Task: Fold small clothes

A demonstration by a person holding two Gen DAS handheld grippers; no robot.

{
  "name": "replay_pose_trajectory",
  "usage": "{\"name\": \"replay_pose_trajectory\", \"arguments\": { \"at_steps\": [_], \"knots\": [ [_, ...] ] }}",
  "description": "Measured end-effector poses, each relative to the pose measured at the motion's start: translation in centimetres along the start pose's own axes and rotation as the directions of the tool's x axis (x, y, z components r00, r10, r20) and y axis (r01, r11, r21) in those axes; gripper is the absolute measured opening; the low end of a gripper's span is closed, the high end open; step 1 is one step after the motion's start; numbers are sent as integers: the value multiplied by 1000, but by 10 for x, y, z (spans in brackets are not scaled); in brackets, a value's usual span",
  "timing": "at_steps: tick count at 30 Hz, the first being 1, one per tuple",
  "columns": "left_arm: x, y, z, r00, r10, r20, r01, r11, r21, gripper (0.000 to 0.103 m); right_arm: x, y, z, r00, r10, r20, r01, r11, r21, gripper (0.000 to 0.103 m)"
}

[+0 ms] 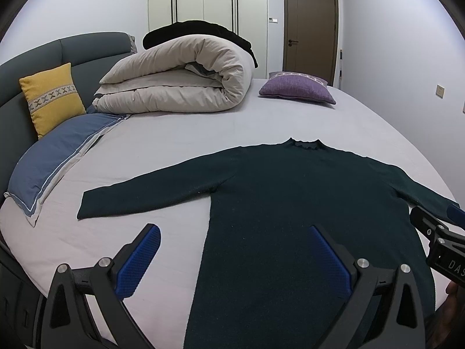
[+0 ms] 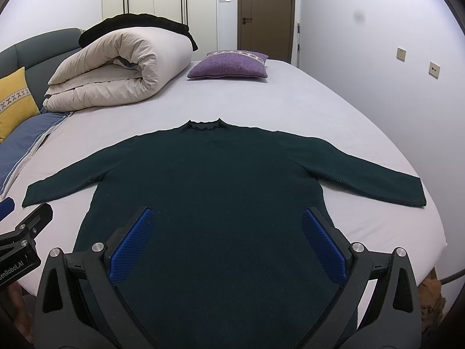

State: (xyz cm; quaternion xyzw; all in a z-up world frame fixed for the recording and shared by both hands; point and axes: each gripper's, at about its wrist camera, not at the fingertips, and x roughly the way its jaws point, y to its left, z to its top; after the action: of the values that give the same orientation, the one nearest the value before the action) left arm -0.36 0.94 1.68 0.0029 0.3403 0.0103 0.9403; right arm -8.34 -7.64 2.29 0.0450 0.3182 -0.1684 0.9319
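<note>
While both grippers' fingers (image 1: 139, 261) (image 2: 132, 242) gape empty, the sweater's (image 2: 221, 192) hem lies hidden below.

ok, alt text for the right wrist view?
A dark green sweater lies flat on a bed, sleeves spread, with the open right hand-held gripper above its lower half. A rolled duvet and purple cushion sit behind.

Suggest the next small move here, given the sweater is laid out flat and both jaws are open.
Probably take the left gripper out to the left sleeve cuff and close on it. The dark green sweater lies flat and unfolded, sleeves spread wide, and neither gripper holds anything; the right gripper hovers above the body.
</note>
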Motion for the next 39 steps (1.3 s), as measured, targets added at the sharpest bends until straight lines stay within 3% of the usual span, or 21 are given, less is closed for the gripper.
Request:
{"name": "replay_pose_trajectory", "arguments": {
  "at_steps": [39],
  "knots": [
    [-1,-1,-3,1000,-1,5,1,1000,-2,103,-1,3,-1,1000,1,-1,-1,1000,-2,103]
  ]
}}
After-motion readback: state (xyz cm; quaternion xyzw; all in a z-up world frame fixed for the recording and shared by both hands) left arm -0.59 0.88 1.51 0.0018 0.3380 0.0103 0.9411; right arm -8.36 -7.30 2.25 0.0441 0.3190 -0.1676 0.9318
